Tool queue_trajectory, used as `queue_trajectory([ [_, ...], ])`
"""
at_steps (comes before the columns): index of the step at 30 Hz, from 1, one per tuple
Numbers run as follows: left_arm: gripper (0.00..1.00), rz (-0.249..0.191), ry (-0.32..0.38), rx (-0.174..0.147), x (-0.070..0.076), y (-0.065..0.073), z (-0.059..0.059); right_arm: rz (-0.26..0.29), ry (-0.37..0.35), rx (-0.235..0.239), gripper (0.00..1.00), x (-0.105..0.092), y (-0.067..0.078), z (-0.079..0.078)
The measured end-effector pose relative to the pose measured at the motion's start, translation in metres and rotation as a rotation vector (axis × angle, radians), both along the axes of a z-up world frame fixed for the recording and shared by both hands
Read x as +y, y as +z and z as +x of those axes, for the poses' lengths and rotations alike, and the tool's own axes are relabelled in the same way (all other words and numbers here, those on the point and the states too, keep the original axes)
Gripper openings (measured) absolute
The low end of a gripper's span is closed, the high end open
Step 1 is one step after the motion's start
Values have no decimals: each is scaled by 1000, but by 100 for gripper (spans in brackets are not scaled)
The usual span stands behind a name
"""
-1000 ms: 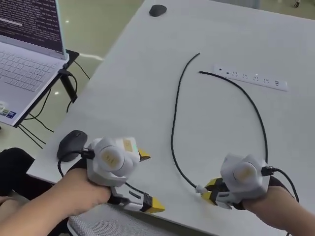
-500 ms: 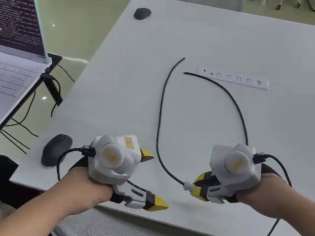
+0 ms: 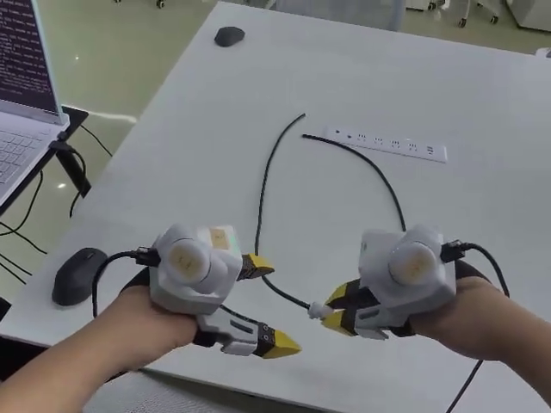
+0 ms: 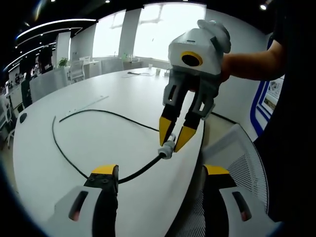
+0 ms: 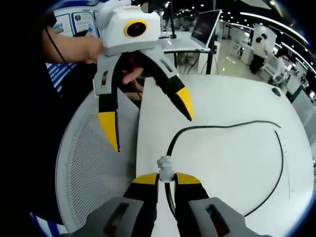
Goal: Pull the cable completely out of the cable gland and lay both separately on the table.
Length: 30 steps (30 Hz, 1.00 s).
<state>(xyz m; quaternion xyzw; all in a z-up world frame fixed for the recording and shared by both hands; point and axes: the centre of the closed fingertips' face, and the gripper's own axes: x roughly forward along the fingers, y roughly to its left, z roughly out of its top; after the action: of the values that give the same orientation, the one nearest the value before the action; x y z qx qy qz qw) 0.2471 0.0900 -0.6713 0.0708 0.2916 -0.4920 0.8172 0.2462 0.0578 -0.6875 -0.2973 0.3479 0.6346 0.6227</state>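
Note:
A long black cable [image 3: 261,202] loops across the white table [image 3: 207,163], its two free ends lying near the power strip. A small white cable gland [image 3: 318,310] sits on the cable's near stretch, just above the table's front edge. My right gripper [image 3: 337,308] is shut on it; in the right gripper view the gland [image 5: 166,168] pokes out past the yellow tips of the right gripper [image 5: 167,178]. My left gripper [image 3: 274,305] faces it, open and empty, its tips either side of the cable. In the left gripper view the gland [image 4: 167,147] lies ahead of the left gripper [image 4: 160,173].
A white power strip [image 3: 387,144] lies at the back right. One dark mouse [image 3: 228,36] rests at the far edge, another mouse [image 3: 73,275] at the near left corner. A laptop [image 3: 17,77] stands off the table's left side. A mesh chair [image 4: 237,158] is below the front edge.
The head camera has shifted. The right gripper, still holding the gland, and the open left gripper have drawn closer together near the table's front edge.

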Motion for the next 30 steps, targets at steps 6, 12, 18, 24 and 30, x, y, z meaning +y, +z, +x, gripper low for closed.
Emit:
queue_trajectory([
  [6,63,-34,-1,-15,-7,7,6,17,40,-30,6,2,19,2],
  [12,59,-79,6,-4,-11,9,12,29,63,-44,6,8,28,-1],
  [18,49,-107,-17,-7,-16,12,12,24,75,-47,6,8,26,-1],
  [24,40,-108,-66,-27,-21,10,11,11,110,-54,6,5,24,-3],
  [30,31,-118,-107,-38,-27,12,8,12,134,-61,6,2,23,-4],
])
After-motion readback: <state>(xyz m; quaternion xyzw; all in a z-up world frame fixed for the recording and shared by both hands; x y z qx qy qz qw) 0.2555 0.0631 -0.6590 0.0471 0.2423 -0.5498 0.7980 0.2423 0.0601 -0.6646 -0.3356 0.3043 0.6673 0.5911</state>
